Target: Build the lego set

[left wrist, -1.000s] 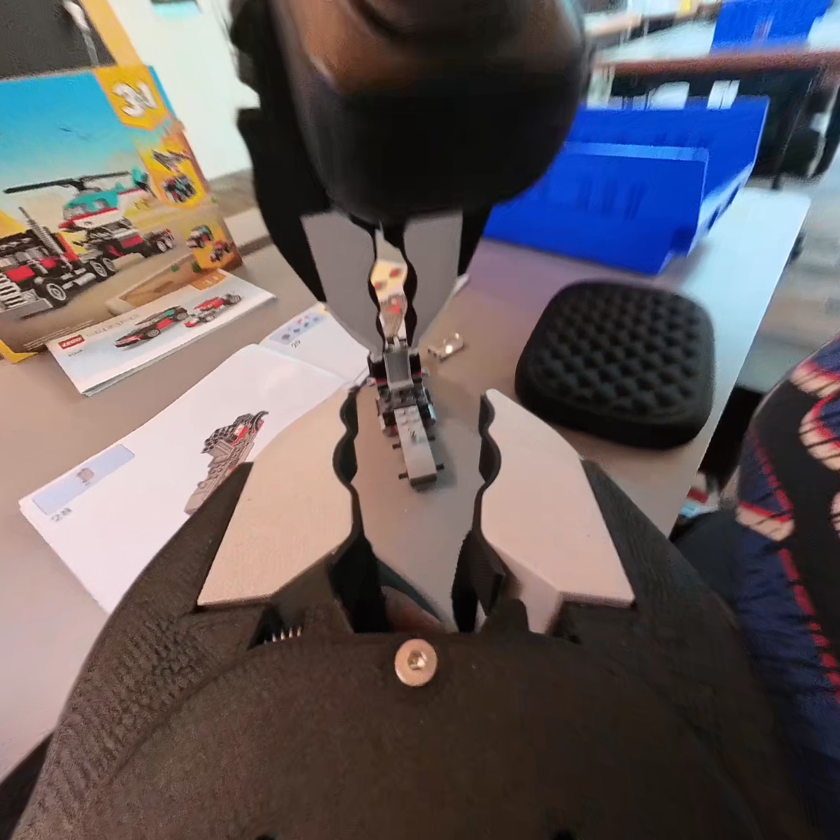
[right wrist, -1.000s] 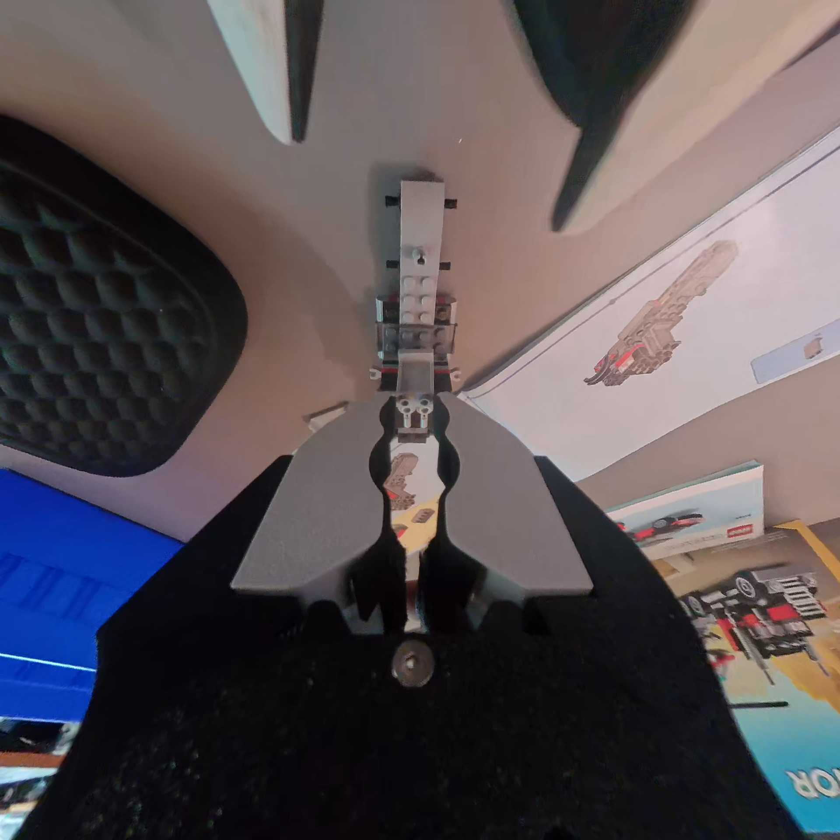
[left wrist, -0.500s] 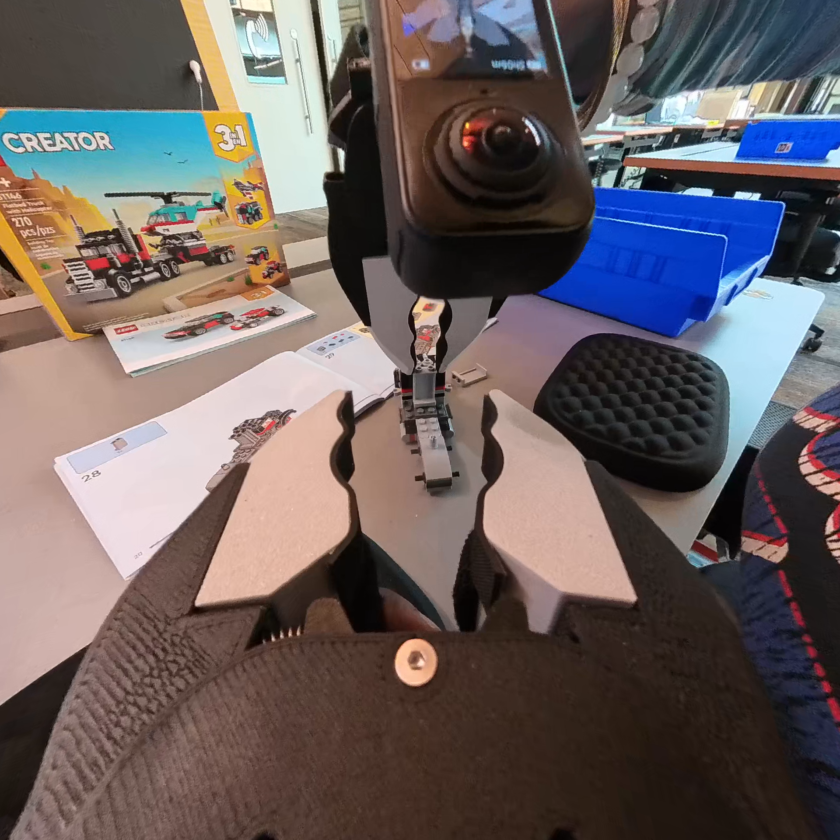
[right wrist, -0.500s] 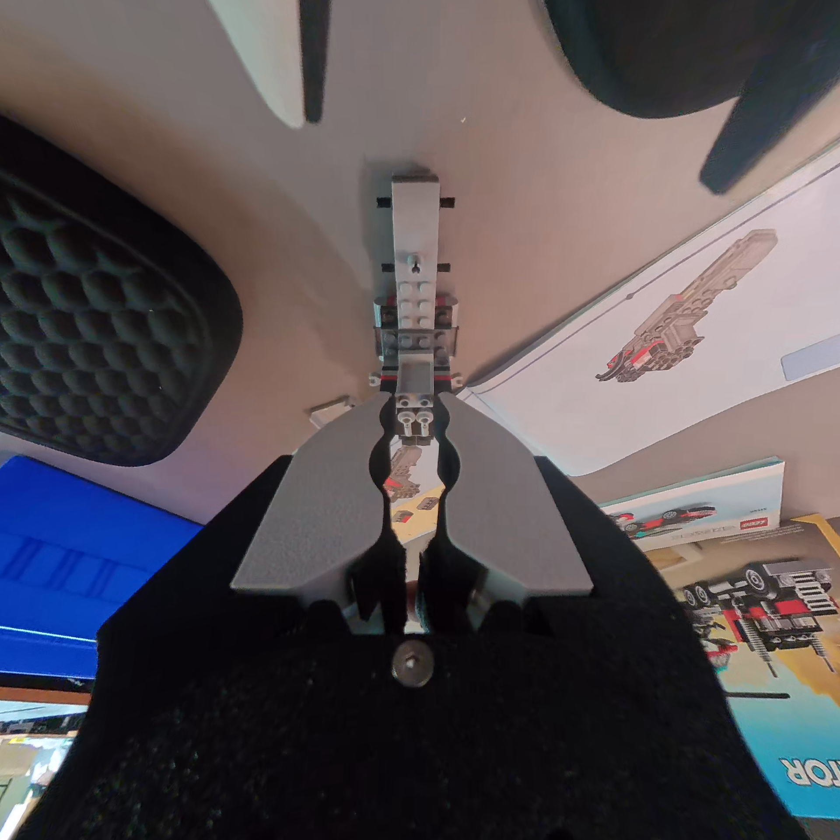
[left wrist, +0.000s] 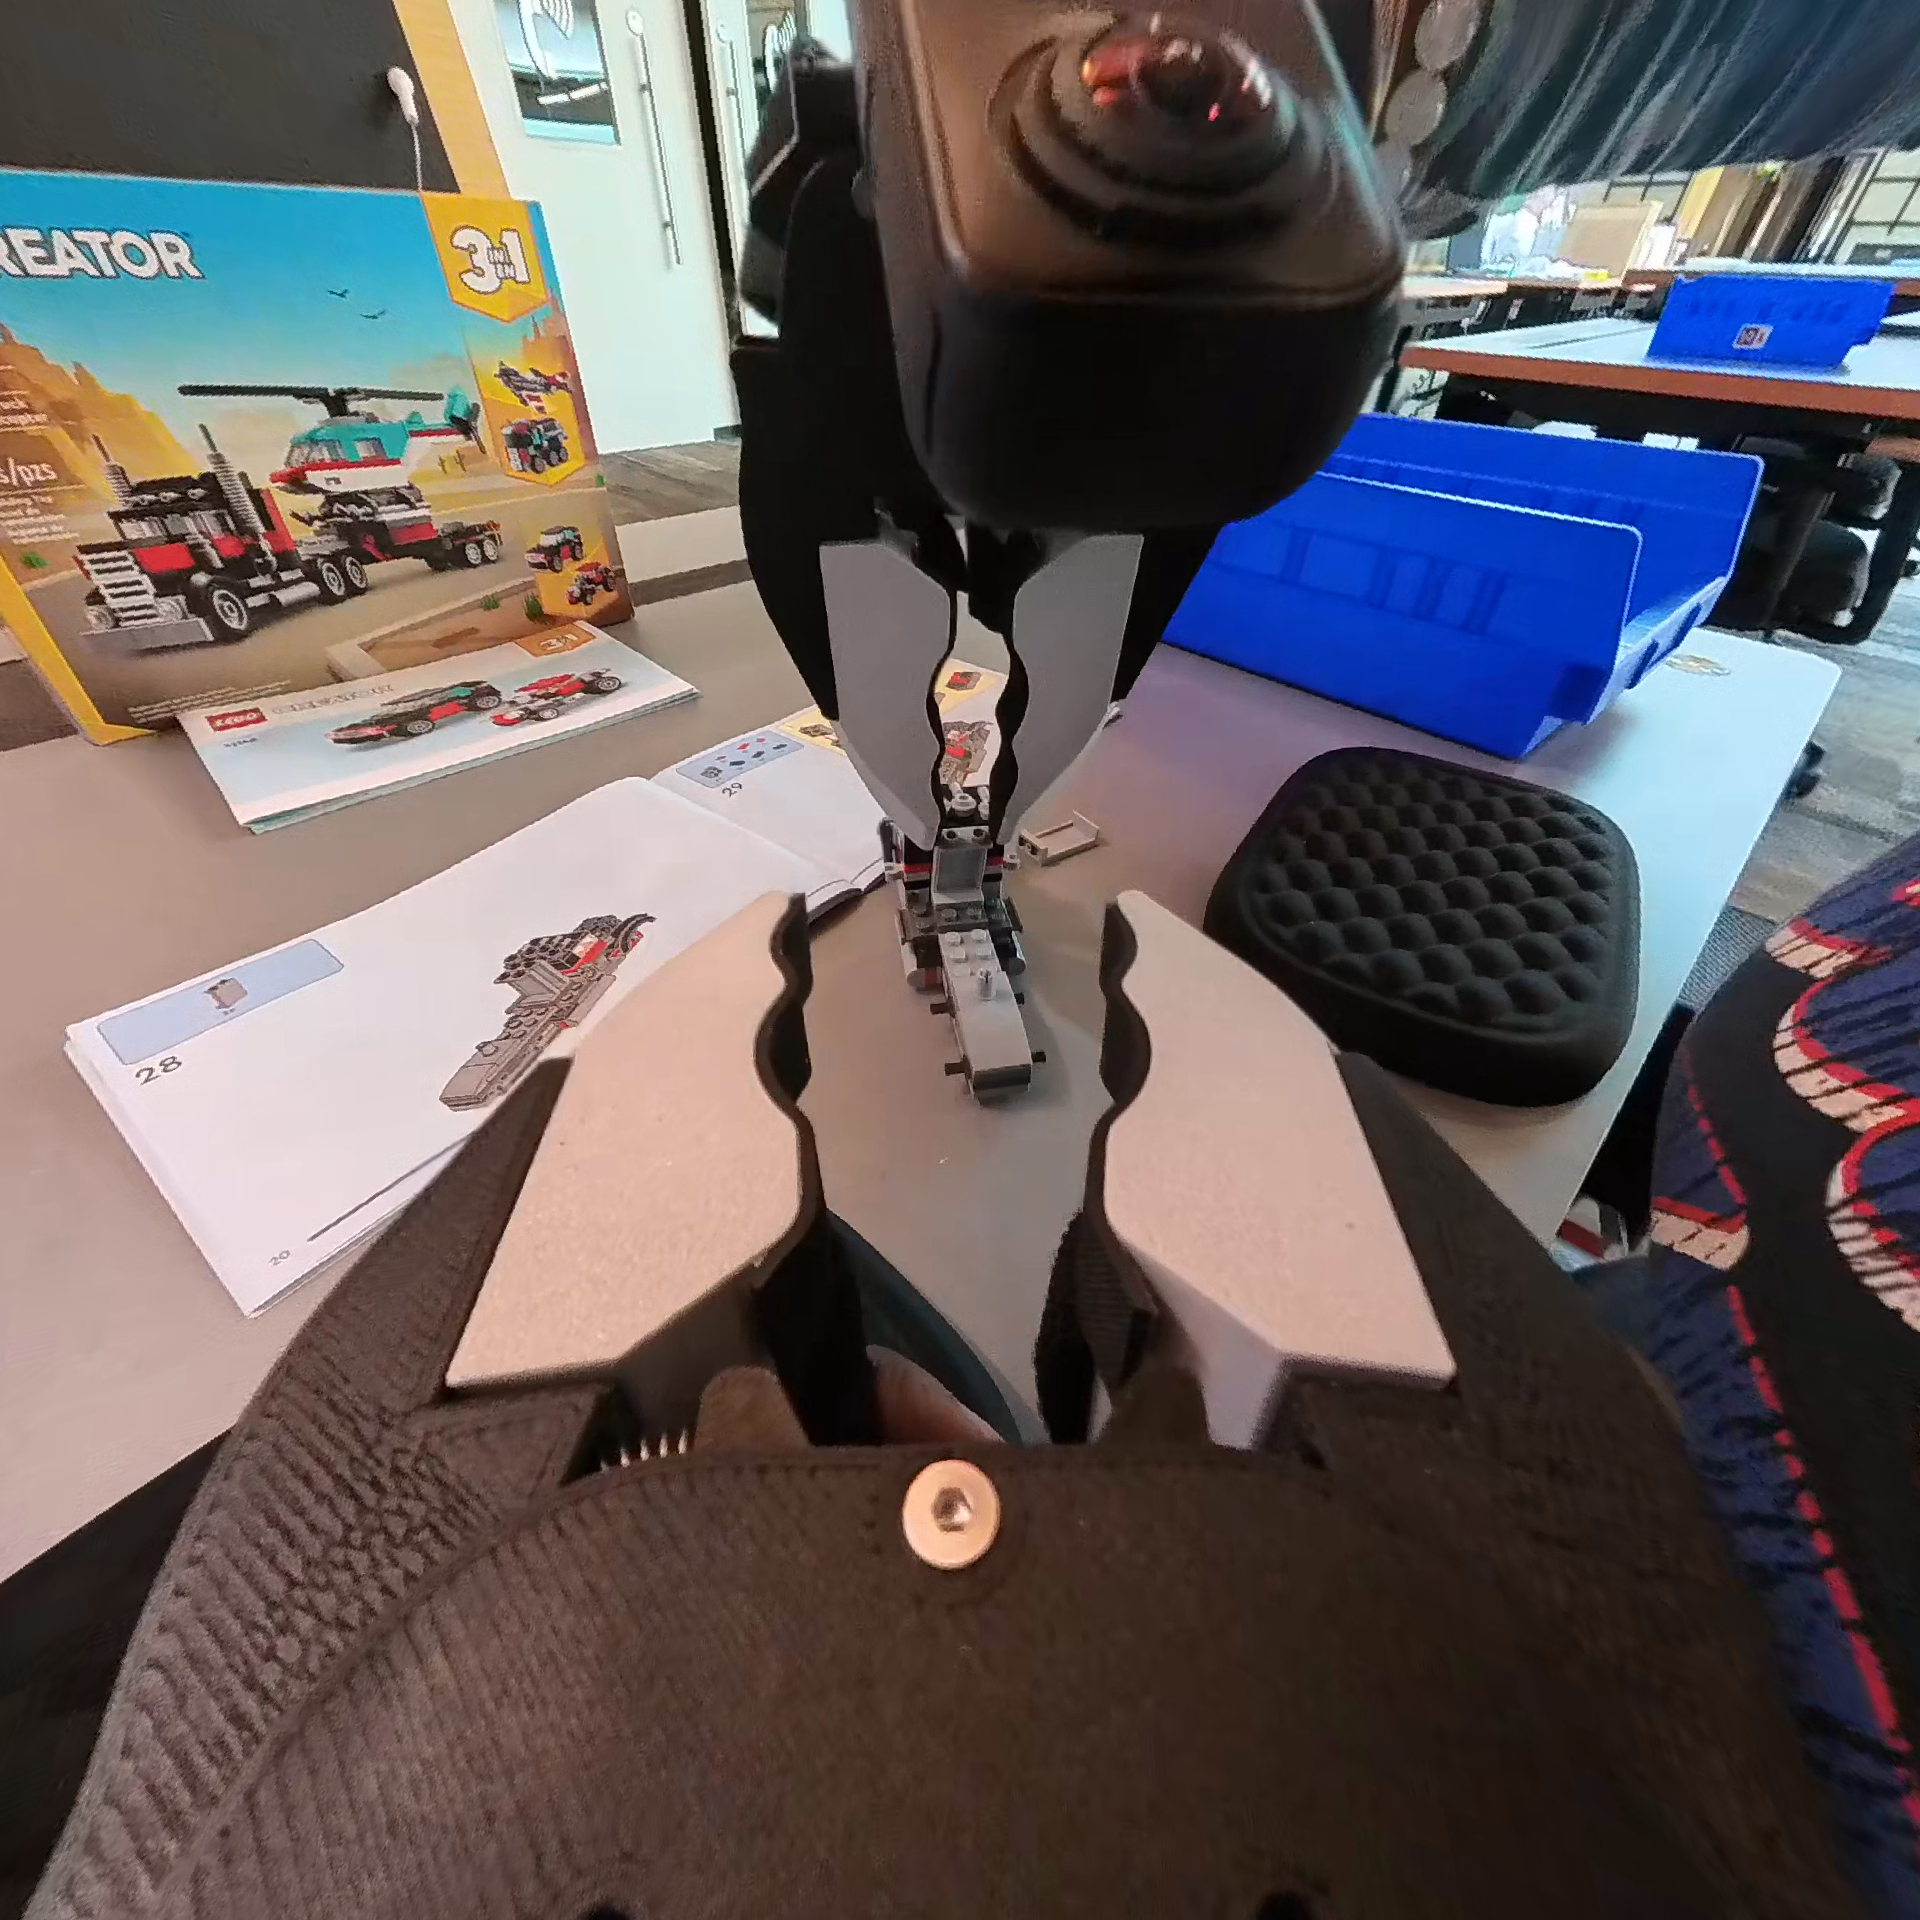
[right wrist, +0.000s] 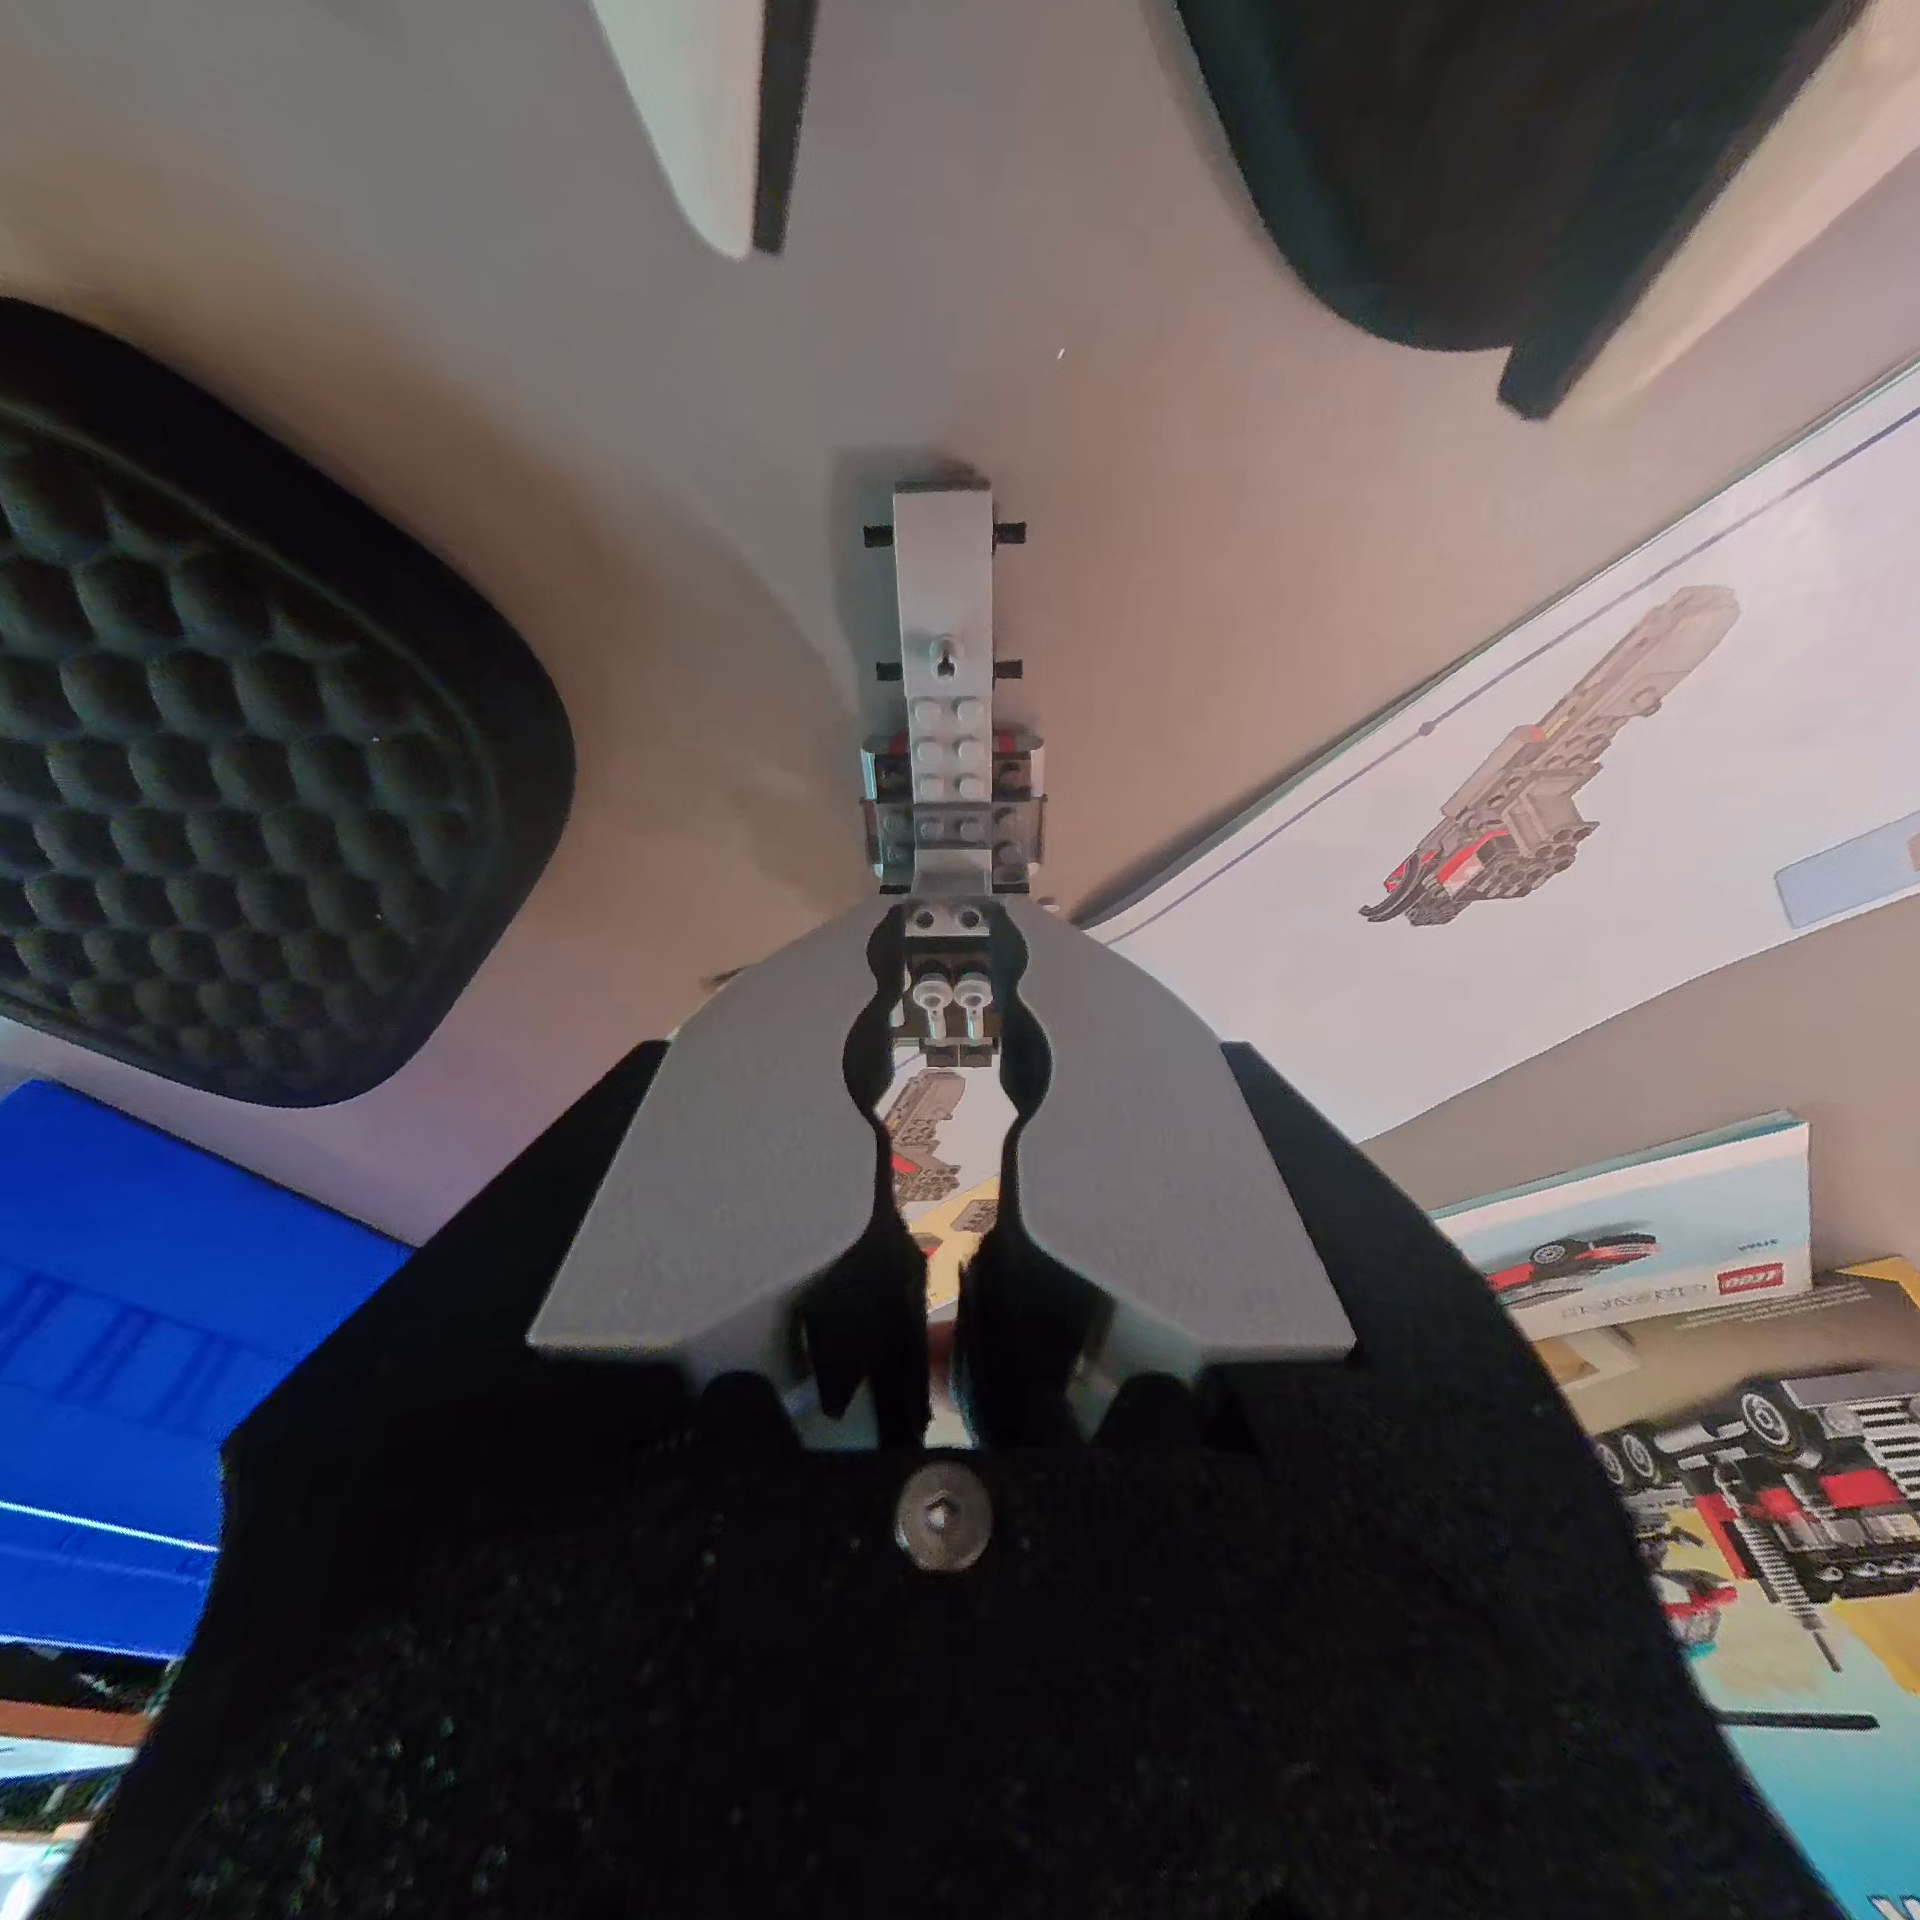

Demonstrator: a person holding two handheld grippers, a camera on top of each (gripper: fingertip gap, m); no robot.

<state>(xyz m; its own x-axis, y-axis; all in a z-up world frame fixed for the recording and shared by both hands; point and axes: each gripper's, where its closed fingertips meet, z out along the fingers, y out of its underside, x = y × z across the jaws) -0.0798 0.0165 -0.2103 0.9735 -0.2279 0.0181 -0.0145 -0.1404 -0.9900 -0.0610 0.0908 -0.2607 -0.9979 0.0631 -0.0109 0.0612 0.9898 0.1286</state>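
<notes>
While I look through the left wrist view, my left gripper (left wrist: 951, 1023) stands wide and holds nothing, its grey fingers on either side of the tail of the small grey, black and red lego truck chassis (left wrist: 966, 971) that rests on the grey table (left wrist: 125, 894). Opposite it, my right gripper (left wrist: 966, 816) comes down narrowly over the chassis's front end. An open white instruction booklet (left wrist: 343, 1039) lies just left of the model, a black dimpled pad (left wrist: 1423, 914) to its right, and a loose small grey piece (left wrist: 1060, 836) near the front.

From the right wrist view, my right gripper (right wrist: 945, 971) is closed to a narrow gap, with a small grey studded lego piece (right wrist: 948, 997) between its fingers (right wrist: 1101, 1122); I judge it gripped, though actual contact is hard to see. The chassis (right wrist: 945, 717) lies just beyond the tips. I judge the step to be seating this piece on the front; next I must press it down squarely, perhaps bracing the tail with my left.
</notes>
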